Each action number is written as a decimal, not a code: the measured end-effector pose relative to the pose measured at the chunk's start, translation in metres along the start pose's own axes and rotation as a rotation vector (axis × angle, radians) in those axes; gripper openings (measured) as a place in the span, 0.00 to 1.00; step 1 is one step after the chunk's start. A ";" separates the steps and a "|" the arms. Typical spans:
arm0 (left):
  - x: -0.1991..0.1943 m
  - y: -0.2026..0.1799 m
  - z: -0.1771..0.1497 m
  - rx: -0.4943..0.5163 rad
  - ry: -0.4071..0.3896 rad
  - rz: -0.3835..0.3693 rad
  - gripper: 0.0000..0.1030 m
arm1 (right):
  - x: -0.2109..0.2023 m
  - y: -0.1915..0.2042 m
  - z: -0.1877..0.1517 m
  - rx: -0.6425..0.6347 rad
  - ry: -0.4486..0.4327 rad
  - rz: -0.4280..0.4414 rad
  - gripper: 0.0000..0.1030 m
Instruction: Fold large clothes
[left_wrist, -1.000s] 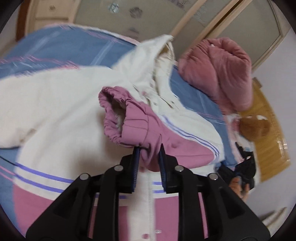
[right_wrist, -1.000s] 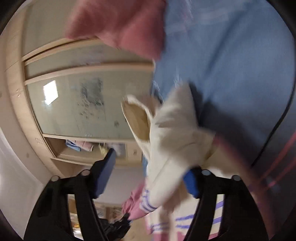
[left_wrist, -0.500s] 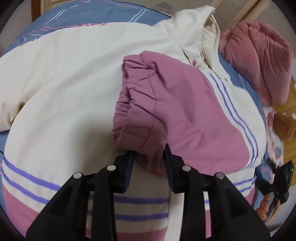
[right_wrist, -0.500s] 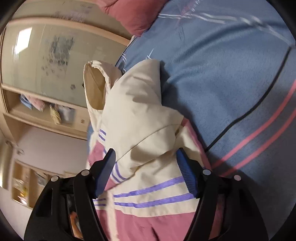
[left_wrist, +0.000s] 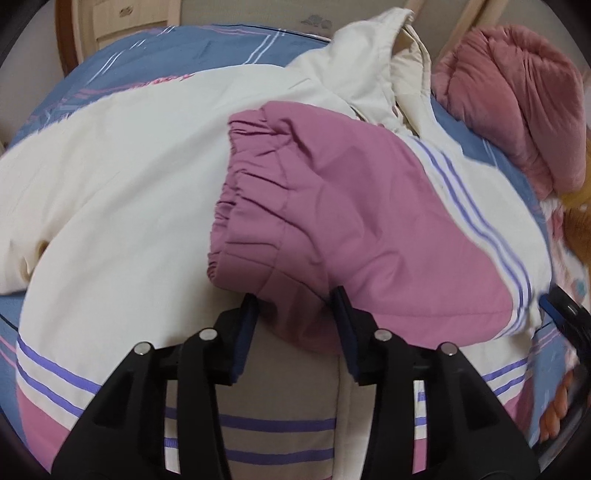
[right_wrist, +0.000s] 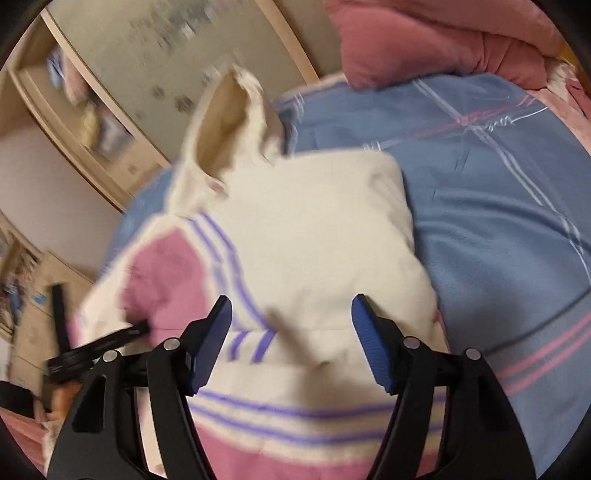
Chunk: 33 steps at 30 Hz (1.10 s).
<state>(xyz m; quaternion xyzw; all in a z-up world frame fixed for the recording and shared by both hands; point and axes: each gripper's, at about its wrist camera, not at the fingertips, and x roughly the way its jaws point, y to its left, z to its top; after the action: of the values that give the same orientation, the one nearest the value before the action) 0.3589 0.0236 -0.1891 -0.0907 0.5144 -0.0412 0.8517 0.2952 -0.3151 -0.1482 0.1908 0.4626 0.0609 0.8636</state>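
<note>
A cream and pink padded jacket (left_wrist: 122, 177) with purple stripes lies spread on a blue bed. Its pink sleeve (left_wrist: 332, 206) is folded across the chest, cuff to the left. My left gripper (left_wrist: 295, 306) is open, its jaws on either side of the sleeve's lower edge, not pinching it. In the right wrist view the same jacket (right_wrist: 314, 251) shows with its hood (right_wrist: 225, 122) standing up at the far end. My right gripper (right_wrist: 291, 321) is wide open just above the cream shoulder part and holds nothing.
The blue bedsheet (right_wrist: 498, 206) with pink and white lines stretches to the right. A rolled pink quilt (left_wrist: 517, 103) lies at the bed's head. A brown plush toy (left_wrist: 580, 221) sits at the right edge. Wardrobe doors (right_wrist: 166, 55) stand behind.
My left gripper laid the pink sleeve across the jacket front and opened off it. My right gripper stayed open and drew back over the jacket, which now lies flatter.
</note>
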 end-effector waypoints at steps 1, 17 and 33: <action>0.001 -0.002 0.001 0.007 0.000 0.001 0.49 | 0.012 -0.004 0.001 0.010 0.017 -0.022 0.66; -0.023 0.027 0.002 -0.099 -0.053 -0.039 0.62 | 0.011 0.031 -0.017 -0.107 0.019 -0.039 0.67; -0.143 0.252 -0.064 -0.530 -0.346 -0.073 0.92 | 0.009 -0.004 -0.054 0.018 -0.113 0.362 0.94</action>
<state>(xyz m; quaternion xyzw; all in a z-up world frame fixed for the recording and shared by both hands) 0.2293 0.2870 -0.1433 -0.3335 0.3513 0.0795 0.8712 0.2556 -0.3013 -0.1837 0.2818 0.3719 0.2004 0.8615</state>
